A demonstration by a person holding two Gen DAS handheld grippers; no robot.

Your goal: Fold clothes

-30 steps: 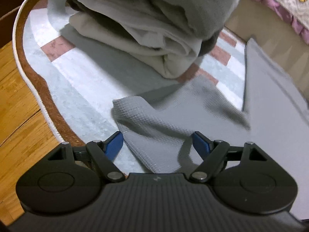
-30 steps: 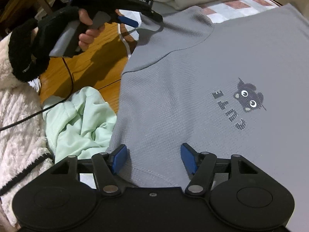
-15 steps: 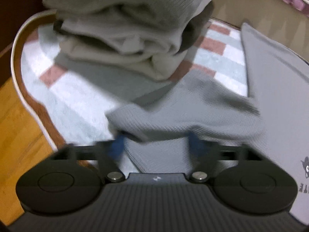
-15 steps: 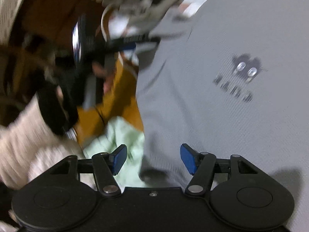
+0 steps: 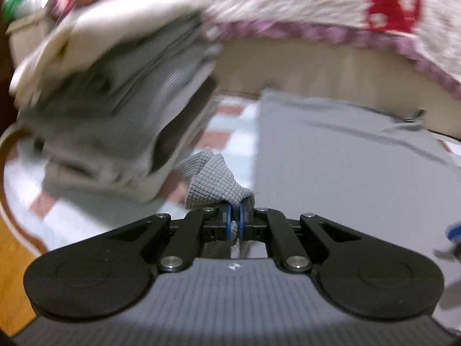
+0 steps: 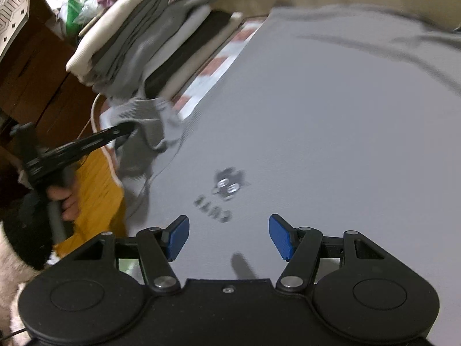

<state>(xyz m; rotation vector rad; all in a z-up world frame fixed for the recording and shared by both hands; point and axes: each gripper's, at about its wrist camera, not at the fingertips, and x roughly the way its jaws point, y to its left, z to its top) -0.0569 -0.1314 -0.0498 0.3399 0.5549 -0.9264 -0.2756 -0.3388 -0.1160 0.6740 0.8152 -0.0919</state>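
Observation:
A grey waffle-knit shirt (image 5: 345, 158) lies spread flat on a patterned rug (image 5: 72, 216); its small dark print (image 6: 227, 187) faces up. My left gripper (image 5: 234, 216) is closing tight on the shirt's sleeve (image 5: 210, 178), with the blue pads pressing the bunched cloth and lifting it off the rug. The right wrist view shows that gripper (image 6: 132, 128) from the side, pulling the sleeve (image 6: 144, 144) in over the shirt's left edge. My right gripper (image 6: 229, 236) hovers open over the shirt's chest (image 6: 317, 115), nothing between its fingers.
A tall stack of folded clothes (image 5: 109, 101) stands on the rug just left of the sleeve, also in the right wrist view (image 6: 149, 46). A quilt-covered bed edge (image 5: 317, 0) runs behind. Wooden floor (image 5: 17, 248) borders the rug at left. A hand (image 6: 66, 201) holds the left gripper's handle.
My left gripper has shut on the sleeve and lifted it up and rightward towards the shirt's body. My right gripper has moved from the hem up over the chest, still open.

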